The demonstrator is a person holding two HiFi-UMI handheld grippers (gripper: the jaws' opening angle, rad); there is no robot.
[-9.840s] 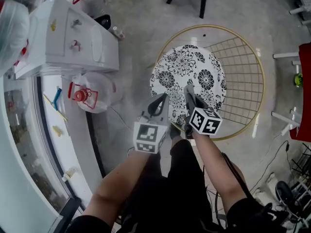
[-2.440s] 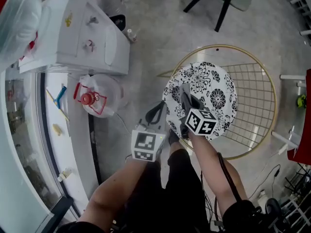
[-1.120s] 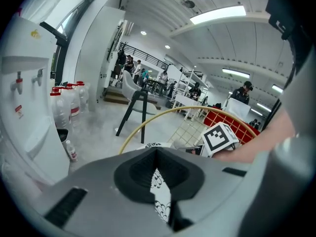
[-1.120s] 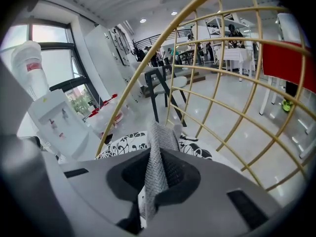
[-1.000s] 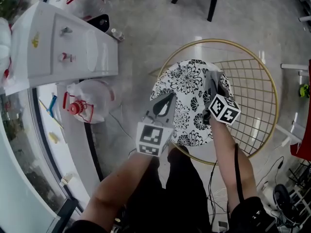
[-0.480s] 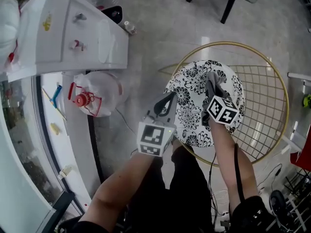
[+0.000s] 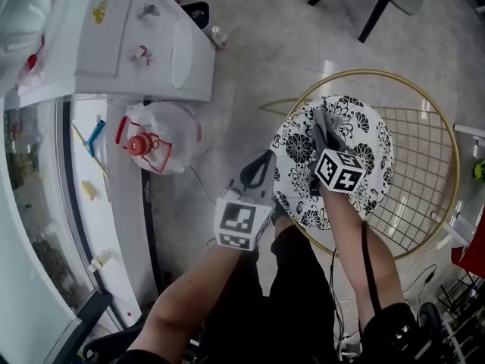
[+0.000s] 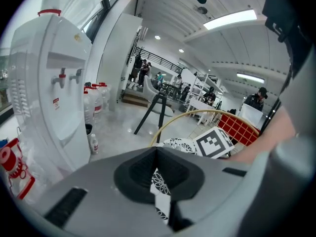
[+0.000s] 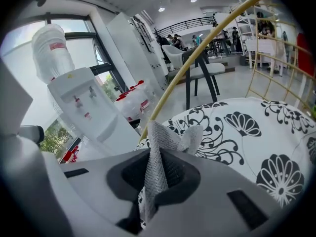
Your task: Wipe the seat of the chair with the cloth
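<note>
White plastic fills the far left, where a water dispenser stands well to the left of both sets of jaws. A clear water jug with a red cap sits on the grey floor between the dispenser and the left gripper.

The left gripper hangs over the floor, just beside the left edge of the seat. Its jaws are pressed together at the tips with nothing between them. In the left gripper view, a strip of flowered cushion shows through the hollow behind the tips.

Just right of these jaws lies the seat, a round cushion printed with black flowers on white. It rests inside a chair made of a gold hoop and gold wire grid.

The right gripper is held over the left half of the cushion, near its middle. Its jaws pinch a grey cloth of coarse mesh weave. In the right gripper view the cloth runs up between the two pads and its free end folds over just ahead of the tips, above the flower print. Whether that end presses on the cushion cannot be told.

To the right of these jaws, the rest of the cushion and the wire grid lie bare. Ahead of them, the black legs of another chair stand on the floor.
</note>
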